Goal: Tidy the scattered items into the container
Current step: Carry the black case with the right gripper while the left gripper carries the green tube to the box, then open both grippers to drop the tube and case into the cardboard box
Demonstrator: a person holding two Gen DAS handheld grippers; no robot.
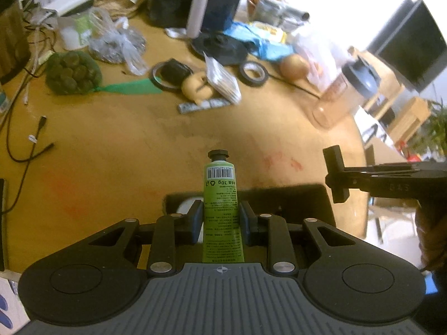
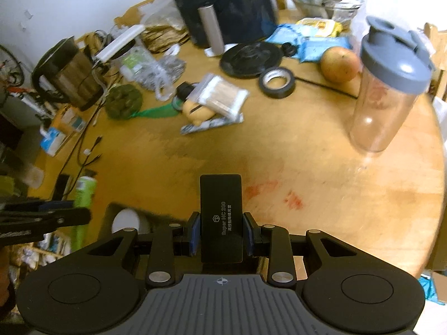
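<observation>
My left gripper (image 1: 220,220) is shut on a green tube (image 1: 221,195) with a black cap, held upright above a black container (image 1: 296,195) at the table's near edge. My right gripper (image 2: 221,233) is shut on a small black box (image 2: 221,212) marked "Super NC 200", also over the black container (image 2: 131,212), which holds a white round item (image 2: 125,220). The right gripper (image 1: 338,178) shows side-on at the right of the left wrist view. The left gripper (image 2: 69,217) with the green tube (image 2: 83,195) shows at the left of the right wrist view.
On the wooden table (image 2: 307,167) lie a black tape roll (image 2: 276,81), an orange (image 2: 339,64), a clear shaker bottle (image 2: 388,89), a bag of cotton swabs (image 2: 220,97), a yellow item (image 2: 198,111), a green net bag (image 2: 123,100), cables (image 1: 25,150), a kettle (image 2: 72,78) and a dark appliance (image 2: 223,2).
</observation>
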